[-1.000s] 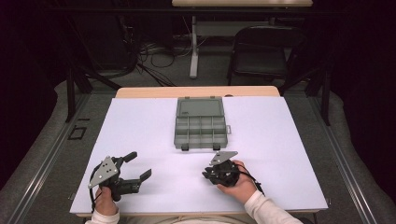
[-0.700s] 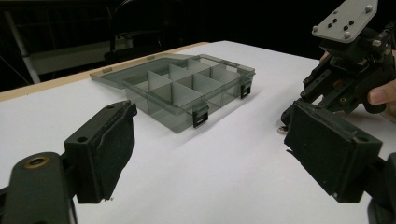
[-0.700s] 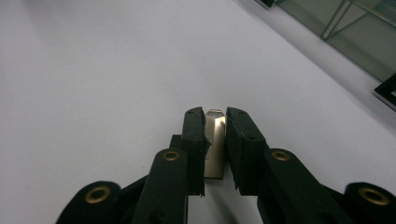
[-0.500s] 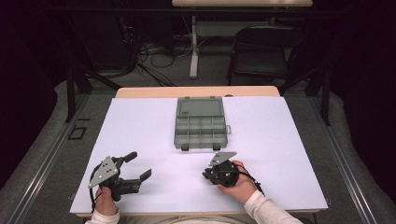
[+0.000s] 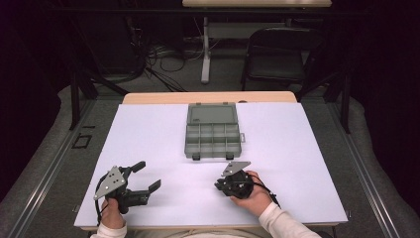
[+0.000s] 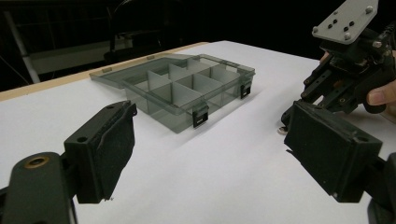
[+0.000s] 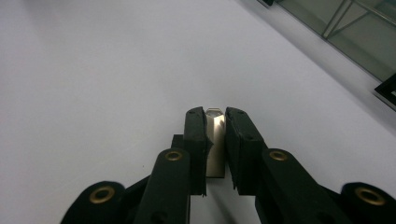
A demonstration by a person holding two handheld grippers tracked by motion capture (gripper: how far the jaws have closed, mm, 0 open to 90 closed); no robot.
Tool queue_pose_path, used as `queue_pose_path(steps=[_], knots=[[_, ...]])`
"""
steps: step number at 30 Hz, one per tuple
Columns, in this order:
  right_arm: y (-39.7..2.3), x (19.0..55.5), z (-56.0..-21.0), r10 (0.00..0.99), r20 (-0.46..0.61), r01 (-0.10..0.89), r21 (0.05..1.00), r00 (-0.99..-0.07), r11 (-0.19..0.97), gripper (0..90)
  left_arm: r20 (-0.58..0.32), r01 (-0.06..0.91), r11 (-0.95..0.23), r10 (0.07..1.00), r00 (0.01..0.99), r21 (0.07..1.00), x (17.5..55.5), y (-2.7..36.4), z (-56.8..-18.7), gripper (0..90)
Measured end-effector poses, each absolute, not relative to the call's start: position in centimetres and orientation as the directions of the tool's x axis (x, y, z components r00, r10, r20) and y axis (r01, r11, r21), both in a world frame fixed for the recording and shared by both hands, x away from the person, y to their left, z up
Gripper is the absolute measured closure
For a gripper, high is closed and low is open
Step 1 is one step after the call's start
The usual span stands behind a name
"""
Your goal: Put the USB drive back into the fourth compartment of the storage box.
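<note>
A grey see-through compartment box (image 5: 213, 131) lies open at the table's middle, its lid folded back and its compartments (image 6: 187, 91) bare. At the near left, my left gripper (image 5: 148, 174) is held open just above the white tabletop, and nothing is between its pads (image 6: 112, 154). My right gripper (image 5: 218, 186) is low at the near centre, tilted down to the table. It is shut on a small flat silvery metal piece (image 7: 215, 140), whose tip pokes out beyond the jaws. From the left gripper view, the right gripper (image 6: 287, 123) has its tip at the table surface.
A white sheet (image 5: 297, 148) covers the table, with a strip of wooden edge (image 5: 148, 97) at the far side. A corner of the box (image 7: 359, 32) and one of its black latches (image 7: 387, 91) lie to the right ahead of the right gripper. A dark folding chair (image 5: 282, 54) stands beyond the table.
</note>
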State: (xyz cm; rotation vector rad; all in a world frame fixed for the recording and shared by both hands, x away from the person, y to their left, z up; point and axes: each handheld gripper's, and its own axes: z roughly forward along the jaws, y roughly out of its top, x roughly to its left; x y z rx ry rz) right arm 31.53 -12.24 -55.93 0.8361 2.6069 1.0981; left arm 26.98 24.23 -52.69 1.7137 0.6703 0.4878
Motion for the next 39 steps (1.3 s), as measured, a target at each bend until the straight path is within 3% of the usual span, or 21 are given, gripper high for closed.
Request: queue_pose_path(steps=[39], knots=[[-13.0,31.8,-54.7,0.578,0.066,0.421,0.752,-0.813,0.506,79.4,-0.029,0.182,-0.164,0.662,0.749,0.97,27.0,24.2,-52.7,15.5]])
